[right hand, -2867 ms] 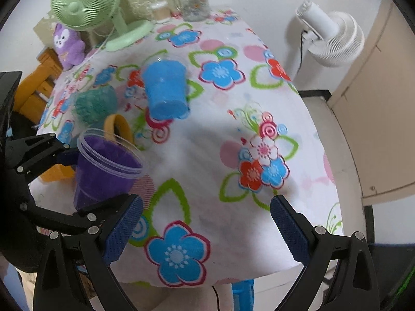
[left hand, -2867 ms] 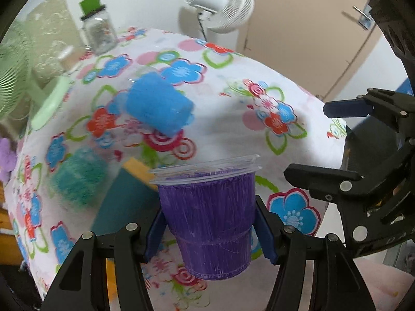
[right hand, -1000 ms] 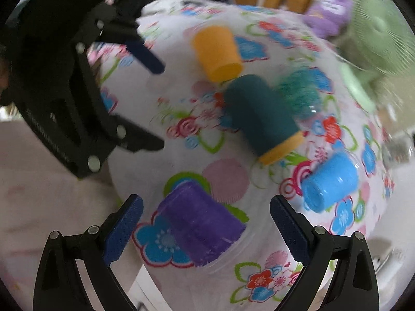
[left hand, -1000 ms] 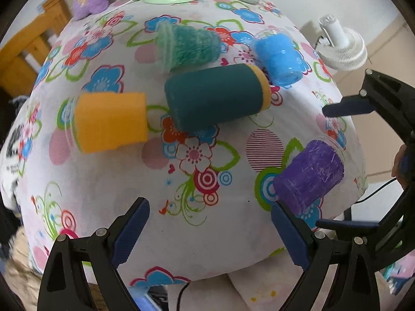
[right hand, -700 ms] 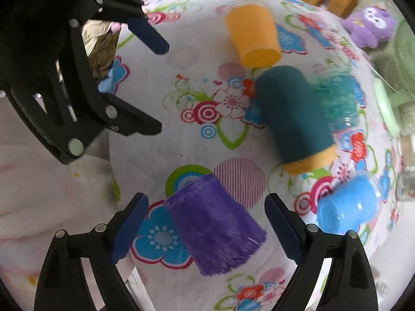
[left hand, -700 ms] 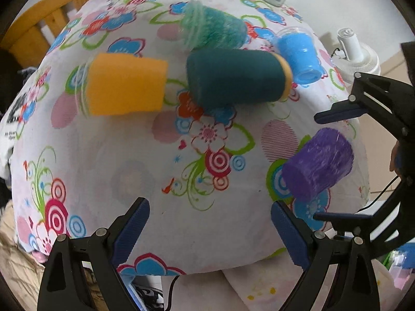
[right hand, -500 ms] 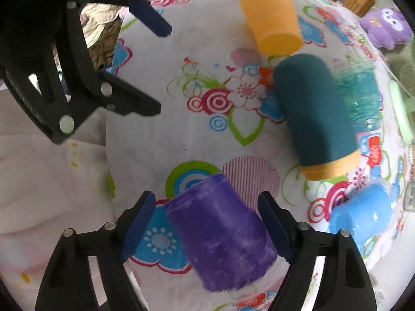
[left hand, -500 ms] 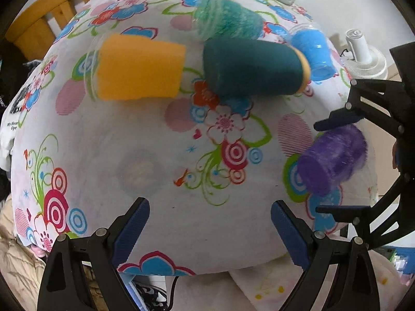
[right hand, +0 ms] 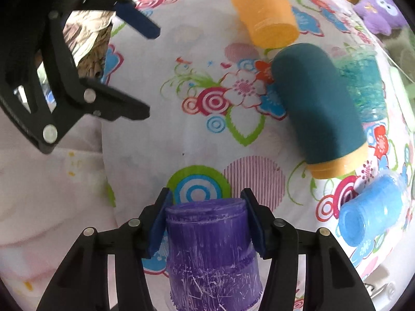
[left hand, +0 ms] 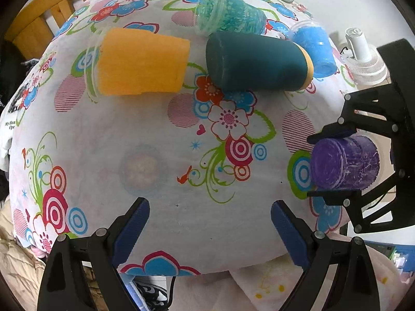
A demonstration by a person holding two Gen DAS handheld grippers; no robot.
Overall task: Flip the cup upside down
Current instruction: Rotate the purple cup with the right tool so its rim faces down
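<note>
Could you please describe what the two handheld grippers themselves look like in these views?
Both match. The left gripper and right gripper have matte black, angular, skeletal frames with open cut-outs, joined by round silver rivets or bolt heads. Each finger ends in a flat, dark blue pad. No cables, markings, sleeves or hands are visible on them.

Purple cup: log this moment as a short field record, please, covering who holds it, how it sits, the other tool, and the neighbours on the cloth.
held item: purple cup
holder: right tool, pads closed on the cup's sides
cup orientation: closed base pointing away from the right wrist camera, wide rim toward it
cup position: near the edge of the floral tablecloth; contact with it cannot be told
left tool: open, holding nothing
other cups on the cloth: orange cup, teal tumbler, green cup, blue cup
</note>
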